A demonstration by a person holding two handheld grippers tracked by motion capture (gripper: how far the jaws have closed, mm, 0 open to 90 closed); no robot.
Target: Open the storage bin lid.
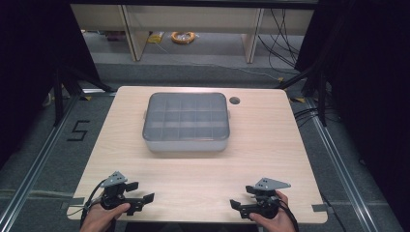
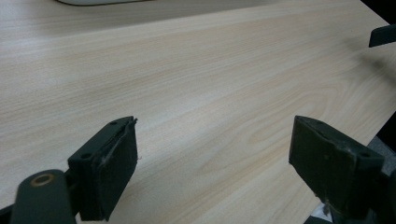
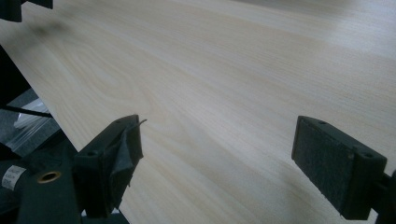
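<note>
A grey translucent plastic organizer box point(image 1: 186, 122) with a closed lid and several inner compartments sits on the far middle of the light wooden table point(image 1: 198, 169). My left gripper point(image 1: 143, 200) rests near the table's front left edge, held by a hand, its jaws wide apart and pointing right; in the left gripper view the gripper point(image 2: 212, 170) has nothing between its pads. My right gripper point(image 1: 238, 207) rests near the front right edge, pointing left, also open; in the right gripper view the gripper point(image 3: 217, 168) holds nothing.
A round cable hole point(image 1: 235, 100) lies in the table's far right area beside the box. Behind the table stand wooden shelf legs point(image 1: 135, 34), a coil of yellow cable point(image 1: 183, 37) and loose black cables point(image 1: 285, 43) on the floor. A "5" mark point(image 1: 79, 130) is on the floor left.
</note>
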